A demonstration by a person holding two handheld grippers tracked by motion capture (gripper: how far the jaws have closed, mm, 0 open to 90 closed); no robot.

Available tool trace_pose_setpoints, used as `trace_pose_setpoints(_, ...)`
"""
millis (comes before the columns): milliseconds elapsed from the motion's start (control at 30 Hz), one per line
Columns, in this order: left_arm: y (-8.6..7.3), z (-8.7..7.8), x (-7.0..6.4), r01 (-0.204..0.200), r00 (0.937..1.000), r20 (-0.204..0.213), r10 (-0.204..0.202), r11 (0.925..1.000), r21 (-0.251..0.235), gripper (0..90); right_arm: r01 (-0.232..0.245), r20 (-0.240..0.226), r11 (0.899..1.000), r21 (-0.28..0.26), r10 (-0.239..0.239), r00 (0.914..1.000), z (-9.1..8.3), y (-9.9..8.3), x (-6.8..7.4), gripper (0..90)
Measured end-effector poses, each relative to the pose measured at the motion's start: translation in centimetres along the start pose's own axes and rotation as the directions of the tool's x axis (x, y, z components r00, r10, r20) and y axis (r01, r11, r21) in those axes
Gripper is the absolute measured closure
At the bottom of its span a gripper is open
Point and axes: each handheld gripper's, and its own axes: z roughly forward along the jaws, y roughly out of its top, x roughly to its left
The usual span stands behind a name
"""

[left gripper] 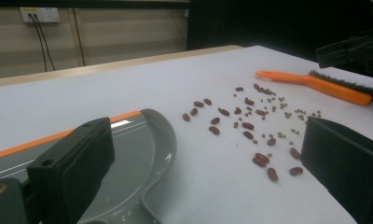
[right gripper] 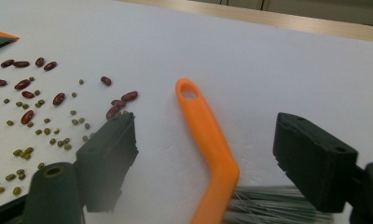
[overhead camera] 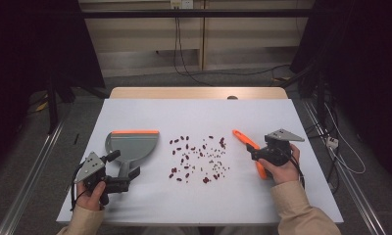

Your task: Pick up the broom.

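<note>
Tongs, left: standing wide apart and gripping nothing, hovering low over the near end of the grey dustpan — its handle is lying between the jaws, as the left gripper view is showing, so a grasp looks to be what is being lined up.
Tongs, right: also gaping wide, straddling the orange brush where handle is meeting bristles; the jaws are sitting either side of it without touching, probably so they can close at the point giving most control for sweeping.
Dustpan: lying flat on the desk, orange-edged lip facing away from the person, left of the spill.
Beans: lying scattered in the middle of the desk between pan and brush — dark red ones mixed with small green ones, none yet in the pan.
Brush handle: pointing away and leftward, toward the far edge of the spill.
Farther off: cables trailing across the floor beyond the desk.
</note>
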Motion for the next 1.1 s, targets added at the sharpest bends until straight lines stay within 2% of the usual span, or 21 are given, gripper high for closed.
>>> trace_pose_setpoints(133, 0.0, 0.0, 0.0, -0.001, 1.0, 0.0, 0.001, 1.0, 0.001, 2.8, 0.0, 0.003, 1.0, 0.016, 0.0, 1.0, 0.4, 0.4, -0.2, 25.5)
trace_pose_setpoints(300, 0.0, 0.0, 0.0, -0.001, 1.0, 0.001, 0.001, 1.0, -0.001, 2.8, -0.013, 0.0, 0.998, 0.055, 0.013, 0.9999, 1.0, 0.6, -0.5, 34.3)
trace_pose_setpoints(333, 0.0, 0.0, 0.0, 0.001, 1.0, 0.001, -0.001, 1.0, -0.001, 2.8, -0.007, 0.012, 0.998, 0.066, 0.006, 0.9999, 1.3, 0.6, -0.6, 38.4)
trace_pose_setpoints(400, 0.0, 0.0, 0.0, 0.001, 1.0, 0.001, -0.001, 1.0, 0.0, 2.8, -0.005, 0.013, 0.996, 0.084, 0.004, 0.9999, 1.6, 0.6, -0.7, 40.8)
trace_pose_setpoints(467, 0.0, 0.0, 0.1, 0.002, 1.0, 0.002, -0.002, 1.0, -0.001, 2.8, -0.005, 0.014, 0.996, 0.09, 0.004, 0.9999, 1.7, 0.6, -0.8, 41.7)
trace_pose_setpoints(567, 0.0, 0.0, 0.1, 0.001, 1.0, 0.002, -0.001, 1.0, 0.002, 2.8, -0.008, 0.037, 0.99, 0.14, 0.003, 0.9993, 2.3, 0.3, -1.2, 44.6)
trace_pose_setpoints(633, 0.0, 0.0, 0.1, 0.002, 1.0, 0.002, -0.002, 1.0, 0.004, 2.8, -0.008, 0.042, 0.989, 0.145, 0.002, 0.9991, 2.4, 0.3, -1.2, 46.0)
trace_pose_setpoints(700, -0.1, 0.0, 0.2, -0.001, 1.0, 0.003, 0.001, 1.0, 0.005, 2.8, -0.037, 0.043, 0.984, 0.174, 0.029, 0.9986, 2.5, 0.2, -1.6, 48.9)
trace_pose_setpoints(800, -0.1, 0.1, 0.1, 0.002, 1.0, 0.004, -0.002, 1.0, 0.006, 2.8, -0.048, 0.047, 0.979, 0.198, 0.04, 0.9981, 2.5, 0.1, -1.8, 50.7)
trace_pose_setpoints(900, -0.1, 0.1, 0.1, 0.004, 1.0, 0.004, -0.004, 1.0, 0.005, 2.8, -0.074, 0.037, 0.965, 0.251, 0.067, 0.9971, 2.7, -0.1, -1.9, 54.2)
trace_pose_setpoints(933, -0.1, 0.1, 0.1, 0.002, 1.0, 0.005, -0.002, 1.0, 0.006, 2.8, -0.074, 0.037, 0.965, 0.251, 0.067, 0.9971, 2.7, -0.1, -1.9, 54.2)
trace_pose_setpoints(1033, -0.1, 0.2, 0.1, 0.007, 1.0, 0.006, -0.007, 1.0, 0.007, 2.8, -0.085, 0.02, 0.956, 0.282, 0.083, 0.9963, 2.8, 0.1, -1.8, 58.4)
trace_pose_setpoints(1067, -0.1, 0.2, 0.1, 0.007, 1.0, 0.005, -0.007, 0.9999, 0.008, 2.8, -0.085, 0.02, 0.956, 0.282, 0.083, 0.9963, 2.8, 0.1, -1.8, 58.4)
trace_pose_setpoints(1100, -0.1, 0.2, 0.1, 0.007, 1.0, 0.005, -0.007, 0.9999, 0.01, 2.8, -0.081, 0.03, 0.951, 0.3, 0.076, 0.9967, 3.0, 0.3, -1.7, 59.7)
